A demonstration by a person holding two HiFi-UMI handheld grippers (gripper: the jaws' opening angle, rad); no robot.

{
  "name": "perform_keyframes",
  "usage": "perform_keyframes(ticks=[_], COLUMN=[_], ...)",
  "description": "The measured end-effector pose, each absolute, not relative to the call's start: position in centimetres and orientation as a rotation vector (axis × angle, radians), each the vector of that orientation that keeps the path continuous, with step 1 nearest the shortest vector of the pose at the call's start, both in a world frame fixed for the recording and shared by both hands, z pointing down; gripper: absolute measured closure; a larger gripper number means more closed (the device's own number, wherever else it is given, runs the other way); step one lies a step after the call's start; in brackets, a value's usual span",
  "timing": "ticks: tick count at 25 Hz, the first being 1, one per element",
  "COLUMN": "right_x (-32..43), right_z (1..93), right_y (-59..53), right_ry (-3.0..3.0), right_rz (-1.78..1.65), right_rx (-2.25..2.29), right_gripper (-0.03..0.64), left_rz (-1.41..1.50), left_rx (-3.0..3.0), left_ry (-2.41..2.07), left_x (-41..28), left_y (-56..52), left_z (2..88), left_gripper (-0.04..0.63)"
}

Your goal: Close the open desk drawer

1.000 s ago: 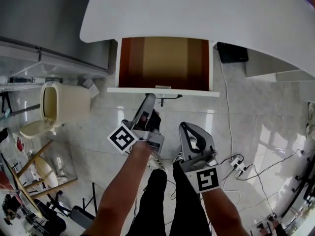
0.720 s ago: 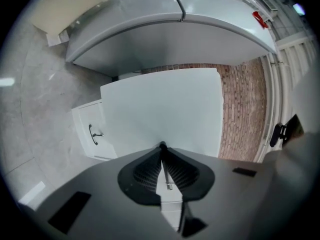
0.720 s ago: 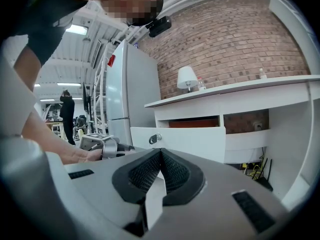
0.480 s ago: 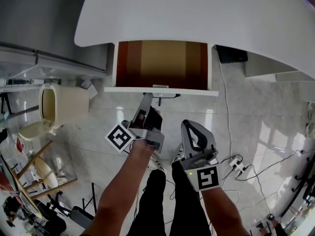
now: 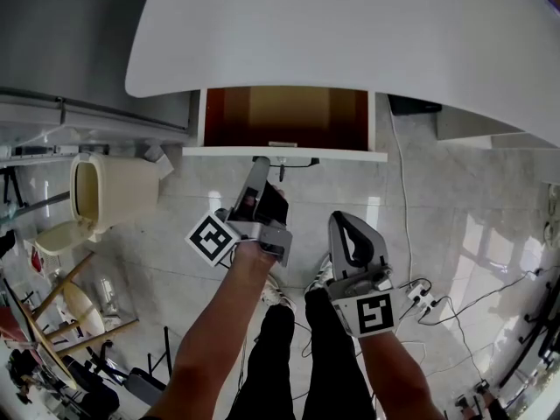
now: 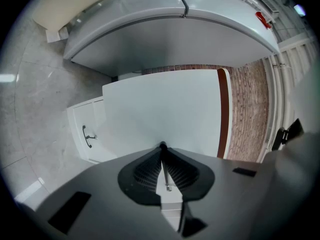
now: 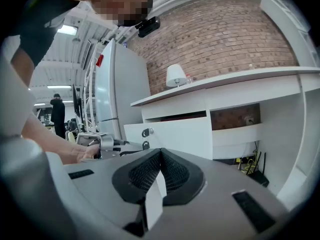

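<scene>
Since a second ago the desk drawer point(image 5: 289, 119) has slid deeper under the white tabletop point(image 5: 350, 33) at 12 o'clock, though it is still partly open. The left claw point(image 5: 261, 161) has followed it. Its jaws have just been closing and now pinch the thin drawer handle point(image 5: 297, 161), a grip only the left gripper view shows. The right claw point(image 5: 348, 220), at 5 o'clock, is closed and empty. There are one drawer and two claws. Only the right gripper view shows the one lamp point(image 7: 176, 76).

The floor point(image 5: 350, 191) in front of the open drawer point(image 5: 289, 116) is free to pass, but the desk top point(image 5: 350, 33) hangs over at 12 o'clock, a bin point(image 5: 114, 186) stands at 9 o'clock, and a plug strip point(image 5: 423, 294) with wires lies at 4 o'clock.
</scene>
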State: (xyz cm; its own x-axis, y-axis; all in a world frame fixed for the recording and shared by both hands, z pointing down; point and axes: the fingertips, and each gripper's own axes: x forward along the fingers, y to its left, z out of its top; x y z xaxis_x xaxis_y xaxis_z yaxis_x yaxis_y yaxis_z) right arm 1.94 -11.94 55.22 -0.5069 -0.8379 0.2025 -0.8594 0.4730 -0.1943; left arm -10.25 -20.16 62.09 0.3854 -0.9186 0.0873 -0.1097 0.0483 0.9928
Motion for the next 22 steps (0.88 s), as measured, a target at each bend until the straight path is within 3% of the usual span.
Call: perform_keyframes(ticks=[22], right_x=[2.3], right_z=[55.8], right_y=[-18.9], right_ry=[-2.681], right_rz=[0.414], right_rx=[1.491], right_gripper=[0.589], left_rz=[-0.893], left_rx=[1.392], left_ry=[-1.044], left_x=[-10.1], left_y=[-27.2], left_z=[62.3], left_gripper=[0.558])
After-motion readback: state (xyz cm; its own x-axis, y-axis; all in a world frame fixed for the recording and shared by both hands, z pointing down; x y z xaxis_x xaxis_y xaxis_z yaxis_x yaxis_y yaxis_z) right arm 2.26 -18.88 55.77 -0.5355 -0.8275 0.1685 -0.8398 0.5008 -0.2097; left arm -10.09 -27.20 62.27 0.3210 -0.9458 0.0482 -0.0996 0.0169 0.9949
